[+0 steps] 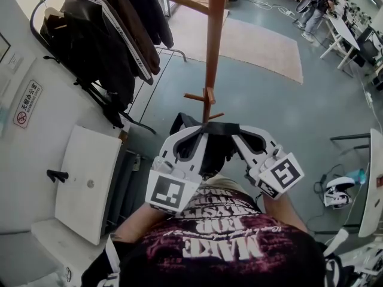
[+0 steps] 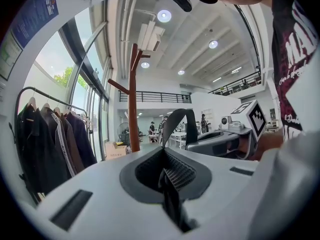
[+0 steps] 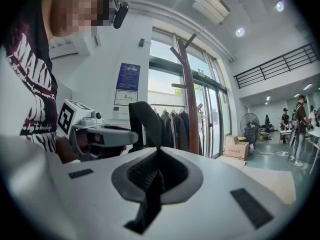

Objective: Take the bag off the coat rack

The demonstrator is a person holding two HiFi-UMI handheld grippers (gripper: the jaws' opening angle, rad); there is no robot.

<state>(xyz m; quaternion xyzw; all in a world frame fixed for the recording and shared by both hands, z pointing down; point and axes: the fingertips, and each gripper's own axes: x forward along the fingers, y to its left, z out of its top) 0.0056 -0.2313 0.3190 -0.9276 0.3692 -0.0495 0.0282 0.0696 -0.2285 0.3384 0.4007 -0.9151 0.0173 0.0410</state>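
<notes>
On the far left wall hangs one red-and-white rectangular sign (image 1: pixel 27 103). Right of it, one metal rail carries about four dark jackets (image 1: pixel 102 34), and nearer lies one white flat slab (image 1: pixel 87 181) with a small black handle.

Two grippers meet in the near middle. The left gripper (image 1: pixel 190 137) has its jaws closed tight on the one black fabric strap (image 1: pixel 219 128), which runs down between its pads. The strap arches from it across to the right gripper (image 1: pixel 242 135), whose jaws are likewise clamped shut on the strap's other end. The black bag (image 1: pixel 210 157) hangs between and below the two grippers, mostly hidden by them.

Just beyond the strap rises the one brown wooden coat rack (image 1: pixel 212 46), three of its pegs showing. In both gripper views the strap's loop stands clear of the pole.

Further right lies one beige rectangular rug (image 1: pixel 257 43), and at the far right a person (image 1: pixel 314 8) stands by white tables.
</notes>
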